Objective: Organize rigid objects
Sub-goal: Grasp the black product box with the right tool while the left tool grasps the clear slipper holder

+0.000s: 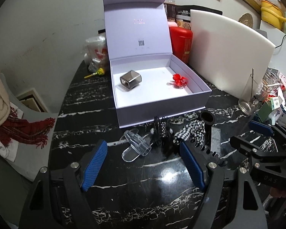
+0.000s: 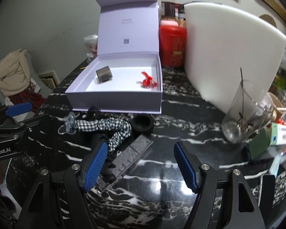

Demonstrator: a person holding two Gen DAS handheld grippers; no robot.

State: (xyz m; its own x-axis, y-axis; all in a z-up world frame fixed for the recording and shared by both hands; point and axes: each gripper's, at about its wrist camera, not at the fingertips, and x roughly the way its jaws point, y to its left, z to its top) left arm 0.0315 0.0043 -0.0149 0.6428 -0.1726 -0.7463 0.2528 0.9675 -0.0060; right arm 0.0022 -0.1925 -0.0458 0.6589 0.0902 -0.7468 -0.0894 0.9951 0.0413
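Observation:
An open lavender box (image 1: pixel 162 110) (image 2: pixel 112 103) stands on the black marble table, lid upright. Inside lie a smoky grey clip (image 1: pixel 130 79) (image 2: pixel 104 74) and a red clip (image 1: pixel 179 81) (image 2: pixel 147 81). In front of the box lie a clear plastic clip (image 1: pixel 136 146) (image 2: pixel 67 124), a black claw clip (image 1: pixel 161 131), a checked fabric bow (image 1: pixel 190 131) (image 2: pixel 108 126), a black ring (image 1: pixel 206 116) (image 2: pixel 143 125) and a flat grey box (image 1: pixel 215 139) (image 2: pixel 129 155). My left gripper (image 1: pixel 143 164) hangs open just short of the clear clip. My right gripper (image 2: pixel 141 164) is open, the grey box by its left finger.
A white board (image 1: pixel 228 57) (image 2: pixel 228 57) leans at the back right beside a red canister (image 1: pixel 181 42) (image 2: pixel 171 45). A glass (image 1: pixel 251 95) (image 2: pixel 244 114) and small cartons crowd the right edge. A chair with cloths (image 1: pixel 9 114) stands to the left.

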